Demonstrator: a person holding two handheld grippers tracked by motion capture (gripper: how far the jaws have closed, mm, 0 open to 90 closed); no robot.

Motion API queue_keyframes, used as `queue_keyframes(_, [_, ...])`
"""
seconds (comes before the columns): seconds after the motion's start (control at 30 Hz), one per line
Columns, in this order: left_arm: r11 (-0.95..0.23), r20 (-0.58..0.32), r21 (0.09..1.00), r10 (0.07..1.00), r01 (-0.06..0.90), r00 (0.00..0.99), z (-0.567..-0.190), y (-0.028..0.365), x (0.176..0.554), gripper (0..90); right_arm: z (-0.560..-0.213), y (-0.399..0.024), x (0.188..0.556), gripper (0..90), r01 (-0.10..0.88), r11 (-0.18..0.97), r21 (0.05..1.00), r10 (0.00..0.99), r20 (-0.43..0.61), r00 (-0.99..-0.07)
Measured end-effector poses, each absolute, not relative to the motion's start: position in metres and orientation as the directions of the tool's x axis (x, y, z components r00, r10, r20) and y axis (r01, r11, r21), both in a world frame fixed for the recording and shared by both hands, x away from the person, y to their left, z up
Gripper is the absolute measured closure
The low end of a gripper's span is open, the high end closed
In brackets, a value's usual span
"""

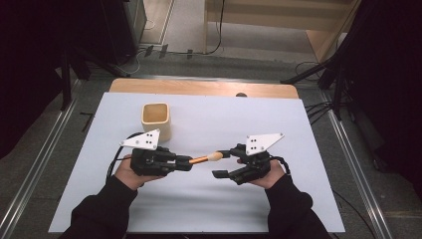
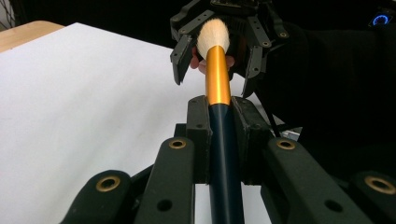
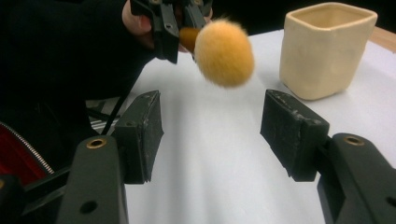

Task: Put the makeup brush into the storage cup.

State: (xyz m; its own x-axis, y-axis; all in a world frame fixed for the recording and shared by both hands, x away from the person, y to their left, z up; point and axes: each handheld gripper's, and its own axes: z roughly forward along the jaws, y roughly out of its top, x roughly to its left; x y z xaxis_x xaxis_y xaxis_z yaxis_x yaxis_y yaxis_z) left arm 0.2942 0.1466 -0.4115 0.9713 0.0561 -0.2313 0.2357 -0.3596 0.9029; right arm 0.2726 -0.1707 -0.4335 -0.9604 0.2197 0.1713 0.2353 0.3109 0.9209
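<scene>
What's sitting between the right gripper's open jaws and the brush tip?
Nothing: in the right gripper view, bare white table cover lies between the right gripper and the brush, whose dark handle the left gripper clamps.

No words, labels, brand names, numbers or signs can be read anywhere, on any object or surface in these three views

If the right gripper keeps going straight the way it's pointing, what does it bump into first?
Probably the fluffy brush head. The right gripper has open jaws aimed at it, and the left gripper holds the brush out toward them. The cream cup sits off to the side.
</scene>
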Motion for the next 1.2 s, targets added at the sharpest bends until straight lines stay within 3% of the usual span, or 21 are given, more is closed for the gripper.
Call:
queue_keyframes(0.37, [-0.369, -0.239, 0.899, 0.037, 0.236, 0.970, -0.414, 0.140, 0.292, 78.9, -0.432, -0.163, 0.274, 42.1, 0.237, 0.268, 0.934, 0.176, 0.194, -0.965])
queue_keyframes(0.43, [-0.369, -0.239, 0.899, 0.037, 0.236, 0.970, -0.414, 0.140, 0.292, 79.0, -0.431, -0.162, 0.275, 38.8, 0.239, 0.256, 0.937, 0.164, 0.202, -0.966])
queue_keyframes(0.47, [-0.369, -0.239, 0.899, 0.036, 0.235, 0.970, -0.414, 0.140, 0.292, 78.9, -0.431, -0.161, 0.275, 26.4, 0.235, 0.239, 0.942, 0.153, 0.202, -0.967])
queue_keyframes(0.5, [-0.369, -0.239, 0.899, 0.036, 0.235, 0.970, -0.414, 0.140, 0.292, 78.9, -0.431, -0.161, 0.275, 26.4, 0.235, 0.239, 0.942, 0.153, 0.202, -0.967])
queue_keyframes(0.53, [-0.369, -0.242, 0.898, 0.037, 0.238, 0.970, -0.414, 0.140, 0.292, 78.9, -0.430, -0.160, 0.273, 20.3, 0.221, 0.251, 0.942, 0.165, 0.183, -0.969])
queue_keyframes(0.77, [-0.365, -0.242, 0.900, 0.035, 0.238, 0.970, -0.414, 0.139, 0.291, 78.9, -0.430, -0.156, 0.272, 18.0, 0.236, 0.266, 0.935, 0.209, 0.183, -0.961])
queue_keyframes(1.0, [-0.342, -0.270, 0.904, 0.011, 0.257, 0.963, -0.416, 0.137, 0.293, 78.9, -0.427, -0.159, 0.272, 51.9, 0.213, 0.238, 0.948, 0.178, 0.173, -0.969])
queue_keyframes(1.03, [-0.342, -0.270, 0.904, 0.011, 0.257, 0.963, -0.416, 0.137, 0.293, 78.9, -0.427, -0.159, 0.272, 51.9, 0.213, 0.238, 0.948, 0.178, 0.173, -0.969])
queue_keyframes(1.2, [-0.353, -0.266, 0.902, 0.000, 0.249, 0.964, -0.420, 0.134, 0.291, 78.9, -0.426, -0.159, 0.271, 71.7, 0.233, 0.236, 0.943, 0.153, 0.201, -0.968])
